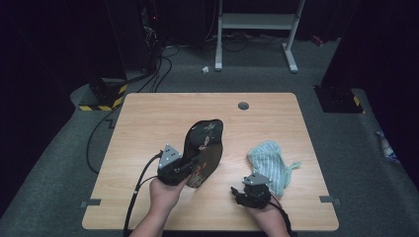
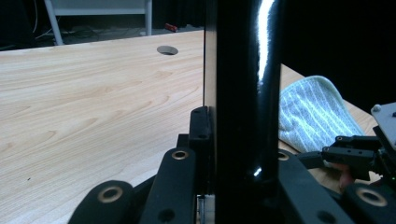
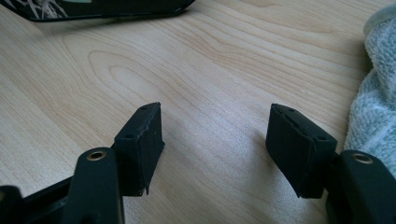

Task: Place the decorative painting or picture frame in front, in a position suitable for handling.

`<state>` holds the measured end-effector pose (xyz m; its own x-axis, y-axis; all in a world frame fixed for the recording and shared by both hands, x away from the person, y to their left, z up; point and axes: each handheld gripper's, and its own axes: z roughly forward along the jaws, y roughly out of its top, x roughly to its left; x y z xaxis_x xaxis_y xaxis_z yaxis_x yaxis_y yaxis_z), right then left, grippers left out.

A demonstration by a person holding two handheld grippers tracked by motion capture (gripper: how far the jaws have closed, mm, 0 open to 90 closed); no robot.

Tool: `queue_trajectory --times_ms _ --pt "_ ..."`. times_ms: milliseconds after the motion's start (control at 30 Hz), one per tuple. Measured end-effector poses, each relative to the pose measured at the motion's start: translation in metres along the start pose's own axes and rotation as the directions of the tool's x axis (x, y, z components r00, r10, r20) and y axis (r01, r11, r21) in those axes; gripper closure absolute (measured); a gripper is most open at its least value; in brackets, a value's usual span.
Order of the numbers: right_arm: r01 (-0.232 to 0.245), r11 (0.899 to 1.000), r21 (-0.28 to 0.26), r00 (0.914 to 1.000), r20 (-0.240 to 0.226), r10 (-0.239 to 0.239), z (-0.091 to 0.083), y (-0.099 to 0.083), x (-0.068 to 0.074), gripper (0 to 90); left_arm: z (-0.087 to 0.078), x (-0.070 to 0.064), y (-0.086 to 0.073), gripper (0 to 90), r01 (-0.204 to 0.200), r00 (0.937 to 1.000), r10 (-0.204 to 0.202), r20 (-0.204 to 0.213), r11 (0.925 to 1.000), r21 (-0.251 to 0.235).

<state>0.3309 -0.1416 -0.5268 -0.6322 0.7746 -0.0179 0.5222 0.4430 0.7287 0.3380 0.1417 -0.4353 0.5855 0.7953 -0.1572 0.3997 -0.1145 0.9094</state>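
Work in hand: the person handles a dark patterned cap (image 1: 203, 148) at a wooden table (image 1: 148, 118), with a pale blue-green cloth (image 1: 271, 163) lying ready to the right.

Left gripper (image 1: 190, 165): its jaws are closed on the near edge of the cap, which stands tilted up off the table, crown away from the person. In the left gripper view a glossy black edge of the cap (image 2: 243, 93) runs straight up between the jaws.

Right gripper (image 1: 236, 193): its jaws are spread wide with nothing between them, low over bare wood near the front edge. In the right gripper view the table grain shows in the gap, and the cloth (image 3: 378, 93) sits just beside the right-hand jaw.

Cap position: near the middle of the table, left of the cloth and apart from it; its brim (image 3: 102, 9) shows at the top of the right gripper view.

Cloth position: crumpled flat on the table, just beyond the right gripper, untouched.

Done so far: the cap is gripped and lifted on edge.

Left to do: likely picking up the cloth and bringing it to the cap, perhaps to wipe it; none of that has begun.

Progress: early, by this judgement.
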Motion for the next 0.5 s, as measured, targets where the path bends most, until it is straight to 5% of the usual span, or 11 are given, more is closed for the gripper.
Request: queue_trajectory --times_ms 500 --pt "-0.002 1.0 0.001 1.0 0.0 0.002 0.0 0.0 0.0 36.1 -0.008 -0.005 -0.013 80.4 0.011 0.9998 -0.012 -0.015 0.9997 -0.022"
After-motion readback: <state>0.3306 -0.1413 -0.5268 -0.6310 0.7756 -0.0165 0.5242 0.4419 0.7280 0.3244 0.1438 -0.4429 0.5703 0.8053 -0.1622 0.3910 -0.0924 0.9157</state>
